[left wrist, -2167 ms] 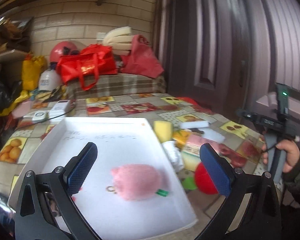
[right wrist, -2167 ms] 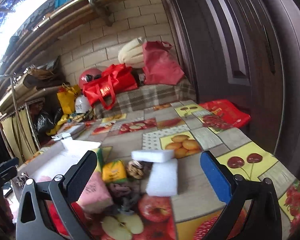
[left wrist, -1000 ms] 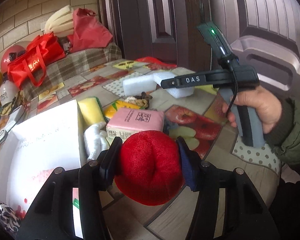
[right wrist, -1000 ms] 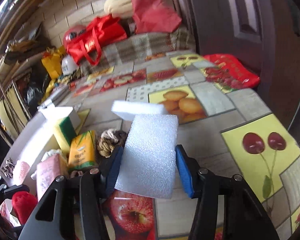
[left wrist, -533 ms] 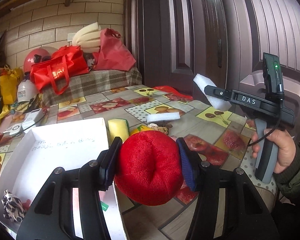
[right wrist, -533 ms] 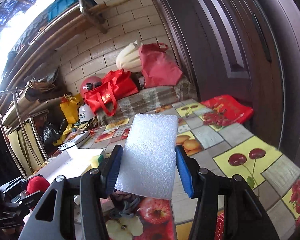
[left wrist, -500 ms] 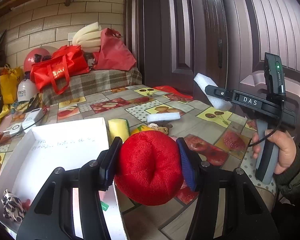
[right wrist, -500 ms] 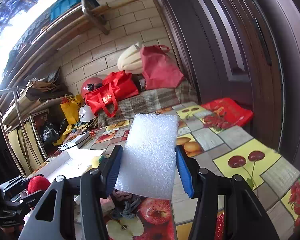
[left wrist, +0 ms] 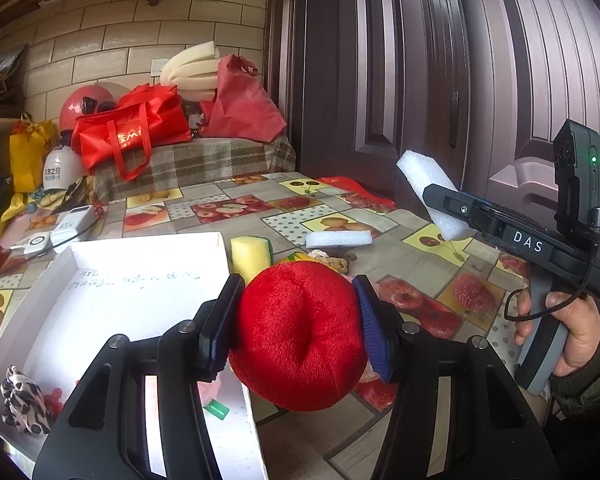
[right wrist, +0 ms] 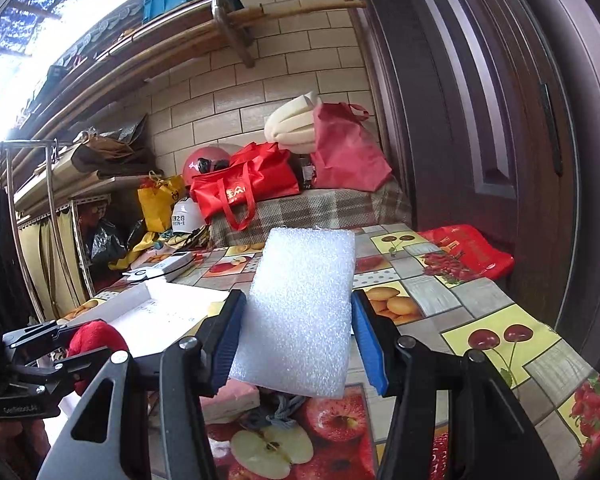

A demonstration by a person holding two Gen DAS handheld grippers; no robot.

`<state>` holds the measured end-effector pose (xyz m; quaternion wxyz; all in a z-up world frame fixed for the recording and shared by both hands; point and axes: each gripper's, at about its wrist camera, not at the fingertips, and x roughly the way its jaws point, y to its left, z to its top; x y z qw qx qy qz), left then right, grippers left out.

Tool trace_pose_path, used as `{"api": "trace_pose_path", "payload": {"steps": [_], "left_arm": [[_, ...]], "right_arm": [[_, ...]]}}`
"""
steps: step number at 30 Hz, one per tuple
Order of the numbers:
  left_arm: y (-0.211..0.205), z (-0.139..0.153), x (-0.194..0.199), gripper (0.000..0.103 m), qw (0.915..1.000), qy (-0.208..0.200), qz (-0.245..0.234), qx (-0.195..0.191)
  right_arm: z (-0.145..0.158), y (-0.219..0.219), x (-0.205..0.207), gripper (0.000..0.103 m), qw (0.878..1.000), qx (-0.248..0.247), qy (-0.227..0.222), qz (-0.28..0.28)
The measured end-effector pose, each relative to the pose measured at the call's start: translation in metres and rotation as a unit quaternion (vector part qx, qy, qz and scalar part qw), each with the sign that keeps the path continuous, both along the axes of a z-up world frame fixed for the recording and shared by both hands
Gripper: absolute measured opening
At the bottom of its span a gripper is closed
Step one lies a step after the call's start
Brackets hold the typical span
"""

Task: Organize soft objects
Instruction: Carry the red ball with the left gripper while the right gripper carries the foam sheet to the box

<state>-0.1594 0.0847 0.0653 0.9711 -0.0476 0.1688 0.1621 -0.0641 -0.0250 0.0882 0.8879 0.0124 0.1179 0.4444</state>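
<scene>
Starting at the table's left edge, I have the white tray [left wrist: 112,308] lying open, with a leopard-print scrunchie [left wrist: 20,400] tucked in its near left corner; I judge this tray to be the collecting place for the soft things. My left gripper [left wrist: 298,330] has its pads pinching the red plush ball [left wrist: 300,336] from both sides, the pile dimpled at its middle under the squeeze, and it hangs over the tray's near right corner, so I reckon a release there would drop it inside. Further right on the table, unsorted, lie a yellow sponge [left wrist: 250,254] just beside the tray's far right corner, a flat white foam strip [left wrist: 338,239] near it, and a pink pack [right wrist: 230,398] under my other tool. My right gripper [right wrist: 298,336] is lifted well above the table's right side, its pads clamped on the long edges of the white foam block [right wrist: 300,312], held upright and clear of the clutter so it can travel to the tray next, I judge.
</scene>
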Motion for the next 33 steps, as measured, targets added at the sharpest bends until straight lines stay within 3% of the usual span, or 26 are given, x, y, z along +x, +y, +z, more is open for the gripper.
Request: {"api": "trace_pose_path", "payload": {"steps": [18,21,24,33], "left_arm": [[0.014,0.003,-0.017,0.055,0.9989,-0.021,0.041,-0.011],[0.024,0.003,-0.025,0.055,0.9978,-0.026,0.06,-0.01],[0.035,0.001,-0.035,0.055,0.9944,-0.021,0.102,0.02],[0.075,-0.003,-0.072,0.055,0.9864,-0.044,0.158,-0.016]], "right_arm": [[-0.002,0.029,-0.039,0.053,0.997,-0.016,-0.026,0.064],[-0.002,0.033,-0.043,0.053,0.997,-0.021,-0.031,0.073],[-0.002,0.037,-0.048,0.053,0.996,-0.023,-0.034,0.081],[-0.002,0.048,-0.057,0.053,0.994,-0.033,-0.04,0.099]]}}
